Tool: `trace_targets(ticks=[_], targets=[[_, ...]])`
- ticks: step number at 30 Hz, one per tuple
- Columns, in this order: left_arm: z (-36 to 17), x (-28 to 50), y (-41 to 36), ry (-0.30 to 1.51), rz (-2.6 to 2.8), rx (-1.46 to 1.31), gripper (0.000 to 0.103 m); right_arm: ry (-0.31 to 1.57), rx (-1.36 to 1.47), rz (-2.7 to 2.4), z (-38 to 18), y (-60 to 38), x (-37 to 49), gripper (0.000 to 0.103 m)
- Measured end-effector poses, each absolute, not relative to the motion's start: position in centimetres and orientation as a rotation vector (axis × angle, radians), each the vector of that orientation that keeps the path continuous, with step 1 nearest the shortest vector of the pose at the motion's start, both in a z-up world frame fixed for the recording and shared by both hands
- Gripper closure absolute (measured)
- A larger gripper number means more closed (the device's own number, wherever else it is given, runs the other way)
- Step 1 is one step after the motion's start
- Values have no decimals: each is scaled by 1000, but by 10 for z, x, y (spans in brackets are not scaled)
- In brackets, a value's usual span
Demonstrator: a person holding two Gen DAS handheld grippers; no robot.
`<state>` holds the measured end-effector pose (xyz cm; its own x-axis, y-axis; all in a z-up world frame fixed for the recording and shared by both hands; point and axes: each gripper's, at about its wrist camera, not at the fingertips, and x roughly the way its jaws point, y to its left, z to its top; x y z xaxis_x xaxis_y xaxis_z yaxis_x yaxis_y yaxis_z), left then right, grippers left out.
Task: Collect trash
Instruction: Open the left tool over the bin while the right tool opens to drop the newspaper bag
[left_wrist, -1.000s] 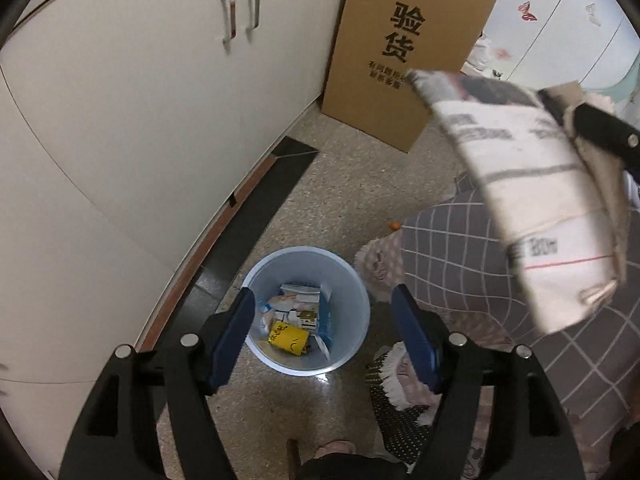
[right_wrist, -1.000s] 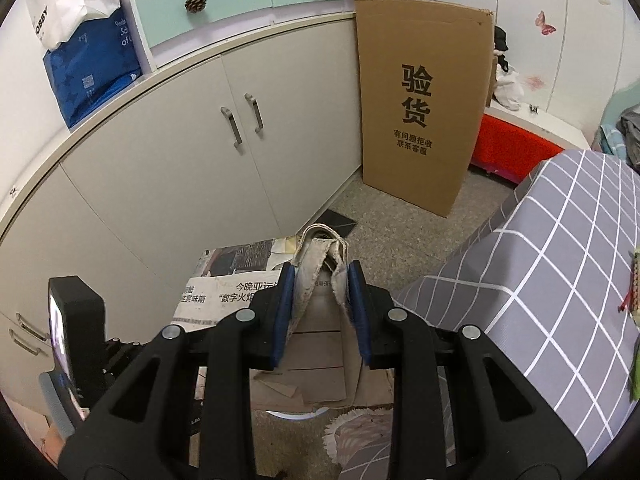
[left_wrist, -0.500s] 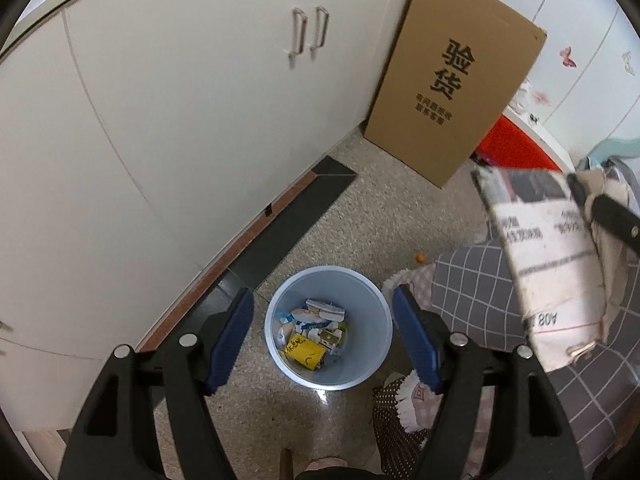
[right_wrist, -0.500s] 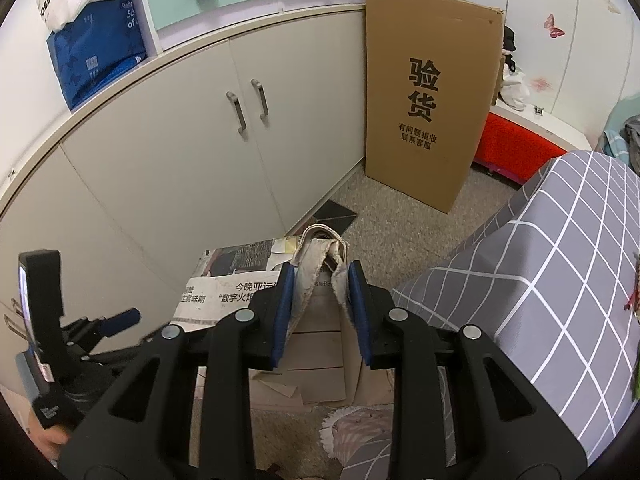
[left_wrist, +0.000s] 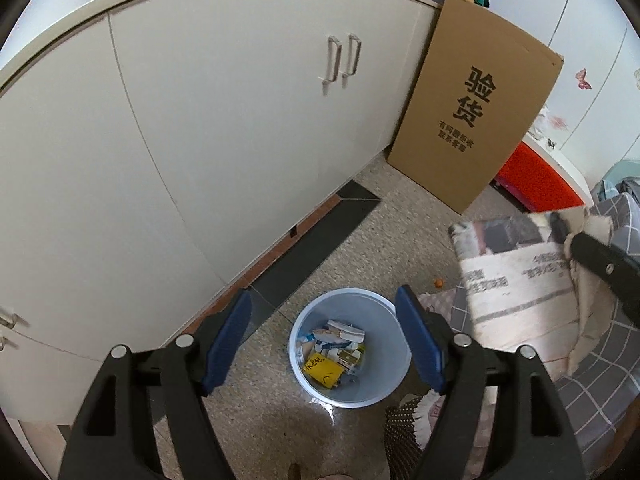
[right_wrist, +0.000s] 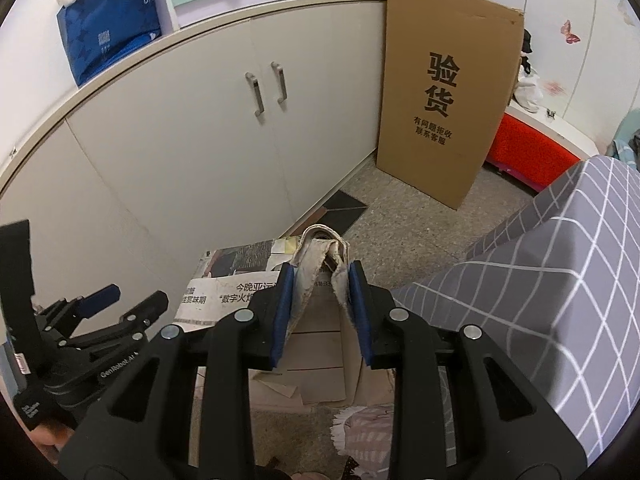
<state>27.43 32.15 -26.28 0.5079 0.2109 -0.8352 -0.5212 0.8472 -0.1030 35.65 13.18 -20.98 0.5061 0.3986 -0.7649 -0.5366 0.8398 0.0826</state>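
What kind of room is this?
Probably a bedroom at someone's home. A bed with a grey checked cover stands beside white cupboards, and butterfly stickers decorate the far doors. A small blue trash bin sits on the speckled floor, with a tall cardboard box against the cupboards.

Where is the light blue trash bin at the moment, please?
In the left wrist view, the light blue trash bin stands on the speckled floor at lower centre, near the white cabinet, with the held newspaper to its right.
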Motion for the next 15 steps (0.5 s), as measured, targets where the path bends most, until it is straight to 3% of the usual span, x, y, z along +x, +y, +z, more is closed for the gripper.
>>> trace_targets(ticks=[2,3,4,5,15], targets=[[-263,272,326,937,468,-370,30,878,-181,568,-214,138,356,60],[-263,272,327,936,476,-373,30,885,-175,581,-217,140,358,48],[-263,272,329,934,482,-378,30,894,-169,590,-219,142,359,25],[-263,271,330,934,484,-382,30,896,-160,591,-221,144,361,21],[-251,268,326,915,465,-391,30,909,-162,587,-219,140,353,21]])
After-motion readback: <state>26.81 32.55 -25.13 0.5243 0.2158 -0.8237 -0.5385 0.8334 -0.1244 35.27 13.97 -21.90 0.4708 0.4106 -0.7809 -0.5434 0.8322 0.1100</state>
